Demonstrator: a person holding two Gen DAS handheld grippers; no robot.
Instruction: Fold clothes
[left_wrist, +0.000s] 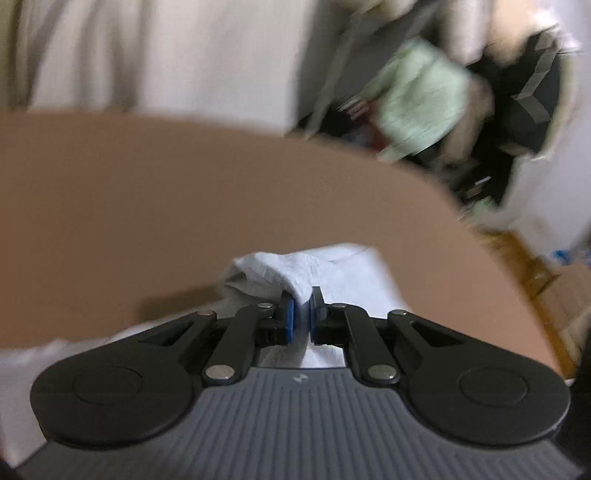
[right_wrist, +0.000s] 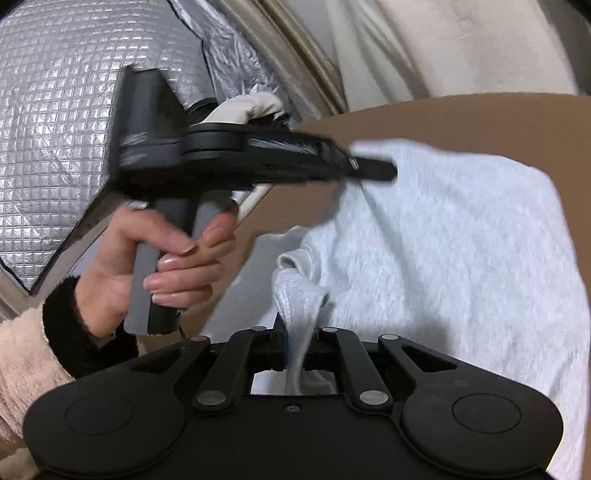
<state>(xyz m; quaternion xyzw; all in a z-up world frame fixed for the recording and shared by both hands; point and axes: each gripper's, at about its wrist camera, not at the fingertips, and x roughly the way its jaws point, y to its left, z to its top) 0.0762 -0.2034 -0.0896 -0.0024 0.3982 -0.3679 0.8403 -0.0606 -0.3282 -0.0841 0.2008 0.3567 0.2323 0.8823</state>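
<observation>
**A:** How is your left hand (right_wrist: 162, 258) sitting?

**B:** From the right wrist view, your fingers are wrapped round the grey handle, with a fluffy pink sleeve (right_wrist: 26, 362) and dark cuff at the wrist. The left gripper (right_wrist: 380, 171) reaches out level across the picture, side on and blurred, its tip against the upper left edge of the white garment (right_wrist: 461, 266).

**A:** And its jaws?

**B:** In the left wrist view your left gripper (left_wrist: 302, 314) is clamped on a bunched fold of the white garment (left_wrist: 295, 269); the blue pads (left_wrist: 291, 317) press the cloth from both sides, with only the fabric between them.

**A:** The right one?

**B:** Your right gripper (right_wrist: 301, 339) is closed on a ribbed edge of the same garment, a cuff or hem, I can't say which. The cloth rises upright out of the jaws and runs down between the fingers toward the camera.

**A:** Any containers?

**B:** Past the far right corner of the brown tabletop (left_wrist: 184, 206) there is a blurred heap with something pale green (left_wrist: 421, 103) and dark things in it; whether a bag or basket holds it I can't tell.

**A:** Where's the garment lying?

**B:** Spread over the right part of the brown tabletop (right_wrist: 480, 114), running to its near edge, with bare surface at the far side and to the left. Both grips are on its left side, the left gripper's farther from you than the right's. Silver quilted foil (right_wrist: 55, 129) hangs beyond the tabletop's left side.
</observation>
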